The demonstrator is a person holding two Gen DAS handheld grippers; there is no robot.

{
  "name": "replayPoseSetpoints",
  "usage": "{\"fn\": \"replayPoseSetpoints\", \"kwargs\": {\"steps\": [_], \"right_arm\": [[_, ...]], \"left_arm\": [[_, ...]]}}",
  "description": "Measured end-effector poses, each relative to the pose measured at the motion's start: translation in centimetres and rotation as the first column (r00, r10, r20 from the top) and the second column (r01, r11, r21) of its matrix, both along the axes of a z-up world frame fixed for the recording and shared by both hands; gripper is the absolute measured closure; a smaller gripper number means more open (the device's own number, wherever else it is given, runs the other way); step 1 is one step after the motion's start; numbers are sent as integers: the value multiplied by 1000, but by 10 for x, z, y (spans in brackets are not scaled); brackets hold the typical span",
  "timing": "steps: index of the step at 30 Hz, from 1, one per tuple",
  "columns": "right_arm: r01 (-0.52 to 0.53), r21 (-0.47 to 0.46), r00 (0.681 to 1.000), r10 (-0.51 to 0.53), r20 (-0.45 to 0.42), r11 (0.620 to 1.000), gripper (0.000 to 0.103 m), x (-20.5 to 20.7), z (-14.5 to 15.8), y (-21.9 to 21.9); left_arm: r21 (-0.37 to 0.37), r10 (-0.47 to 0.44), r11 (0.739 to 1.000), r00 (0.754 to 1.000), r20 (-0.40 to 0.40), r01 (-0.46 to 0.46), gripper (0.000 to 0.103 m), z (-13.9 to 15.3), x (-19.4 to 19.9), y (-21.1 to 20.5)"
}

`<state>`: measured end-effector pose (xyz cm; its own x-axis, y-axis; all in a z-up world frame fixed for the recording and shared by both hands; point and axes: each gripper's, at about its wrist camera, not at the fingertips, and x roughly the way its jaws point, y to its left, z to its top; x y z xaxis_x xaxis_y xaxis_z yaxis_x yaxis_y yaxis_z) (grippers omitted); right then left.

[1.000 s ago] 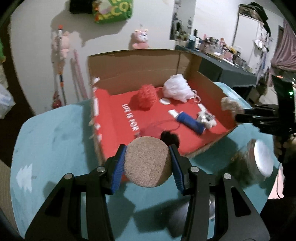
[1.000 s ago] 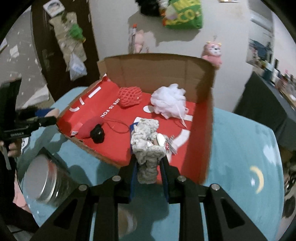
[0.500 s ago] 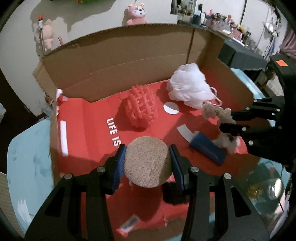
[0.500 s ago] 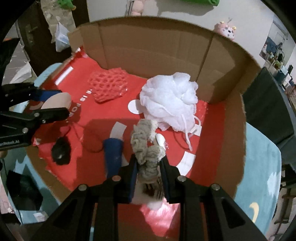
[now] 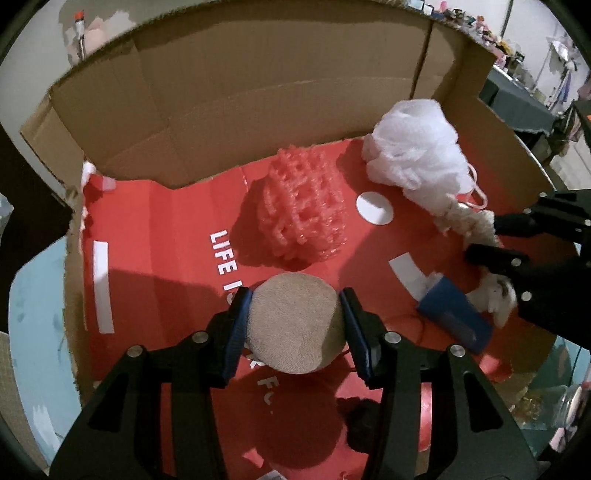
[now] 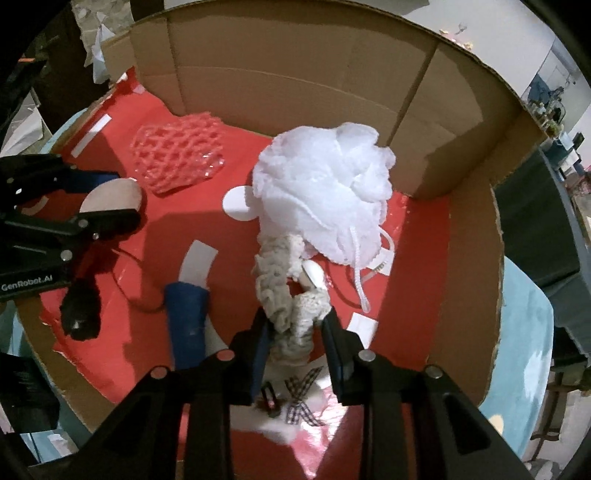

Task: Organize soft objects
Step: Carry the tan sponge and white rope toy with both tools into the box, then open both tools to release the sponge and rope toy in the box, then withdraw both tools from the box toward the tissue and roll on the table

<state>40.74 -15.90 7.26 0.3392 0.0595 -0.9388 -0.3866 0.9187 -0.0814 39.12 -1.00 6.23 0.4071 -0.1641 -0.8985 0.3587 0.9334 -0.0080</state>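
Over the box (image 5: pixel 258 110), the left gripper (image 5: pixel 295 325) was easing open around a puff (image 5: pixel 295 328); the right gripper (image 6: pixel 295 332) was easing open around a knit (image 6: pixel 284 295).

a lived-in home room: cluttered shelf (image 5: pixel 495 33), teal tablecloth (image 6: pixel 524 332).

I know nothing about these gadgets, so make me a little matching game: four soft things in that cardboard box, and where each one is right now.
Things:
1. tan round sponge
2. knitted grey toy
3. white mesh pouf
4. pink net sponge

Places:
A. lying free near the back wall, by the round white sticker
B. between the right gripper's fingers
C. lying free beside the printed word LIFE
D. between the left gripper's fingers

Pairs: 1-D, 2-B, 3-A, 4-C
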Motion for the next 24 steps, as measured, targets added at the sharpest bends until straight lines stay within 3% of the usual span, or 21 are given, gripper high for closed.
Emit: {"fn": "replayPoseSetpoints", "kwargs": {"steps": [5,9,12,16,19,24], "right_arm": [[-3,-31,1000,4,11,1000,70,0,0,-1],[-10,-39,1000,11,19,999,61,-1,-2,-4],[-6,-39,1000,8,28,999,52,-3,0,-4],[-11,-28,999,12,43,1000,40,-8,7,-3],[-17,-8,998,17,64,1000,40,-17,20,-5],[-11,57,990,3,138,998,28,-41,56,-4]], "left_arm": [[5,32,999,999,-37,-32,54,-9,5,4],[5,44,999,998,-49,-44,51,-13,5,8],[-18,50,999,997,-55,-51,38,-12,5,11],[-63,55,996,996,-74,-60,34,-13,6,15],[-57,44,997,998,-45,-46,34,-7,0,14],[-108,52,993,999,-7,-52,33,18,-22,19]]}}
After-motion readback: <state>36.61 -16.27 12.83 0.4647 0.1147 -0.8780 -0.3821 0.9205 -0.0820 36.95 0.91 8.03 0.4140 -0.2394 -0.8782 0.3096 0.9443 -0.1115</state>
